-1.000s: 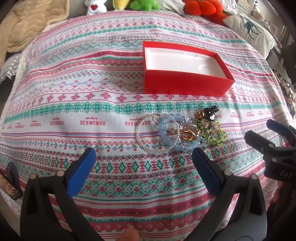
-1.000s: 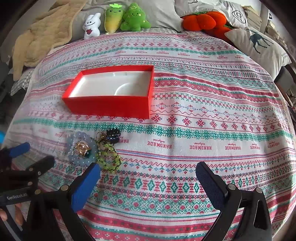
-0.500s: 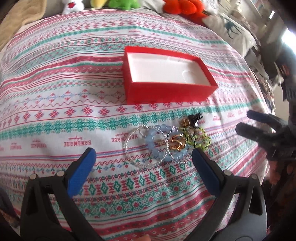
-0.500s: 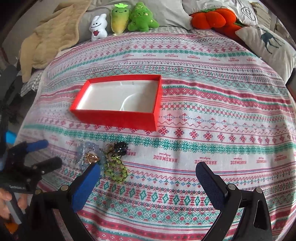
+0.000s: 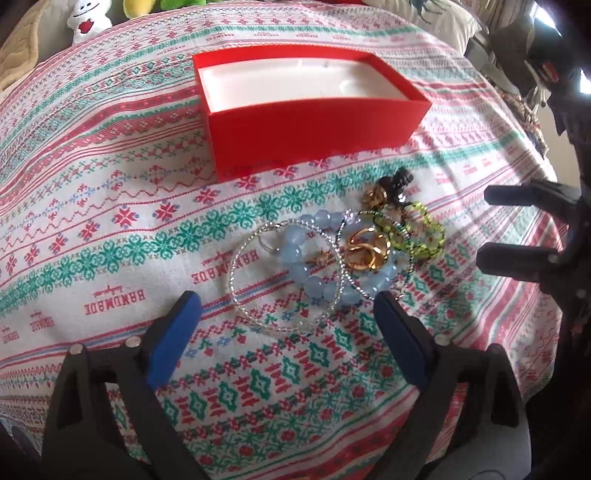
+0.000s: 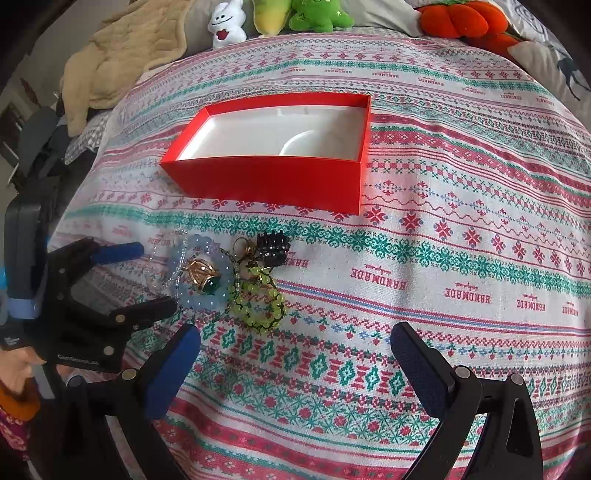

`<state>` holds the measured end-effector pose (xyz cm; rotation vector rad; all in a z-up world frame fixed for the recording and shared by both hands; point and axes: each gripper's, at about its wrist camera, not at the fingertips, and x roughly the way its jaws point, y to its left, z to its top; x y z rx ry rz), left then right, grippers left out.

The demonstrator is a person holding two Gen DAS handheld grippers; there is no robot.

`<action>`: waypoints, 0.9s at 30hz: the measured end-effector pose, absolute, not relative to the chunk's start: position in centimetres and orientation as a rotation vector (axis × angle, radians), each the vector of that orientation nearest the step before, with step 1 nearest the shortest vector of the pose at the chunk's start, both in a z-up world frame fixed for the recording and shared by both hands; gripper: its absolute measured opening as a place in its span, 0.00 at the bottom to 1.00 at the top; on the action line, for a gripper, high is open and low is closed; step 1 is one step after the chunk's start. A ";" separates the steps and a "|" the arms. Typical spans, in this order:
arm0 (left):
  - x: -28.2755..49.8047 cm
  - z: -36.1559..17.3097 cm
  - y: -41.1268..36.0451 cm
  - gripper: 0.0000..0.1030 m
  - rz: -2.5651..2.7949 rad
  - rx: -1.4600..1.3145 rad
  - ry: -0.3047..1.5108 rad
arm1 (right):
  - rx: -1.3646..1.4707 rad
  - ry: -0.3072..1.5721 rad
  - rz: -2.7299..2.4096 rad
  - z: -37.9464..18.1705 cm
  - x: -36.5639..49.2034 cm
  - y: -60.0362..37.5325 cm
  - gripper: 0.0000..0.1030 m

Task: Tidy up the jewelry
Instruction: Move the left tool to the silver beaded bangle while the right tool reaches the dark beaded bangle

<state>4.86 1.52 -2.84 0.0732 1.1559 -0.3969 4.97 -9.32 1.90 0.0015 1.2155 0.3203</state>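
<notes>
A heap of jewelry lies on the patterned bedspread in front of a red box (image 5: 314, 122) with a white lining. In it are a silver bangle (image 5: 236, 280), a blue bead bracelet (image 5: 295, 258), a gold ring (image 5: 365, 251), a green bead bracelet (image 5: 424, 229) and a black hair claw (image 5: 399, 181). My left gripper (image 5: 284, 306) hovers just above the heap's near edge. Its jaws are closing, the bangle's near rim lies between the tips, and the pads touch nothing. My right gripper (image 6: 295, 334) stands open over bare cloth, right of the green bracelet (image 6: 262, 306) and the box (image 6: 273, 181).
Plush toys (image 6: 225, 26) and an orange pumpkin cushion (image 6: 461, 18) line the far side of the bed. A beige blanket (image 6: 122, 55) is at the far left and a deer pillow (image 6: 561, 70) at the far right. The bed's edge drops off on the right (image 5: 554, 229).
My left gripper has come down closer to the jewelry and rolled, and its jaws have narrowed a little. My right gripper has sunk slightly towards the bedspread.
</notes>
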 end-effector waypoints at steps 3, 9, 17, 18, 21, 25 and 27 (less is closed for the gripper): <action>5.0 -2.8 1.3 0.79 -0.380 0.091 1.139 | -0.011 1.225 0.323 1.6 5.2 -8.8 1.00; 5.4 -2.5 1.1 0.57 -0.348 0.098 1.127 | -0.069 1.216 0.333 1.0 5.4 -7.5 1.00; 4.3 -1.8 2.4 0.45 -0.321 0.103 1.119 | -0.086 1.203 0.373 1.2 5.0 -6.3 1.00; 4.2 -1.7 2.4 0.35 -0.312 0.103 1.120 | -0.085 1.195 0.383 1.3 4.9 -6.1 0.99; 4.1 -1.6 3.4 0.35 -0.274 0.096 1.140 | -0.079 1.166 0.427 1.7 4.5 -5.5 0.94; 3.9 -1.5 4.1 0.36 -0.255 0.102 1.148 | -0.063 1.152 0.490 1.6 4.3 -4.1 0.83; 3.8 -1.3 4.5 0.48 -0.255 0.089 1.146 | -0.063 1.152 0.514 1.3 4.2 -3.3 0.81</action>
